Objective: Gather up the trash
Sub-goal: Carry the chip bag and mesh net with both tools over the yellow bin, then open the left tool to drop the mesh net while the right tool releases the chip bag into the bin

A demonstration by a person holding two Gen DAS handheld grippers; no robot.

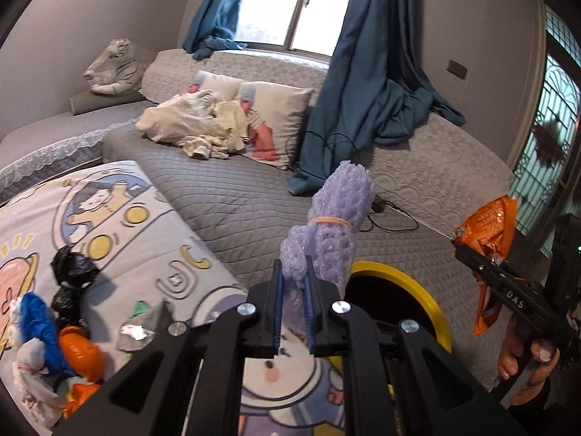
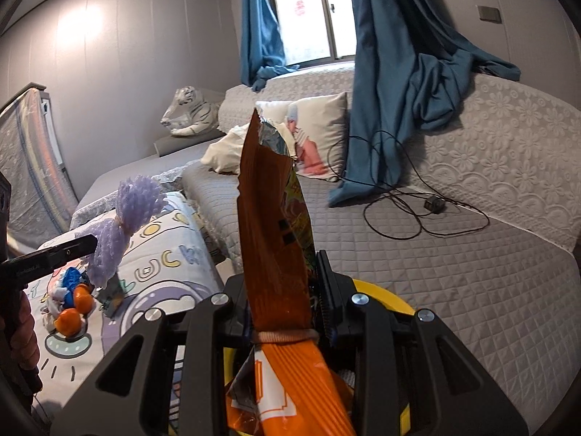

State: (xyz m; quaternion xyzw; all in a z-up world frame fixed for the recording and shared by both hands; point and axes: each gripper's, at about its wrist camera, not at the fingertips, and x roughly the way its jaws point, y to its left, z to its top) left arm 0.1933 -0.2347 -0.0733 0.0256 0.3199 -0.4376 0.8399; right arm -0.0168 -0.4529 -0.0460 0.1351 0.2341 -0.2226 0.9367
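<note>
Left hand-held gripper clamped tight on the foam net: purple, soft, very light, banded round the middle w/ a rubber band. You've got it by the lower end; squashes easily, won't slip.

Right hand-held gripper clamped on the snack bag: orange, crinkly foil, torn top, light but slick. Grip is mid-bag near its band, which looks secure.

Both held in the air above the yellow-rimmed bin.

More trash left on the cartoon blanket: black bags, orange scraps. Charger cable on the bed, well apart. Nothing blocks the bin.
</note>
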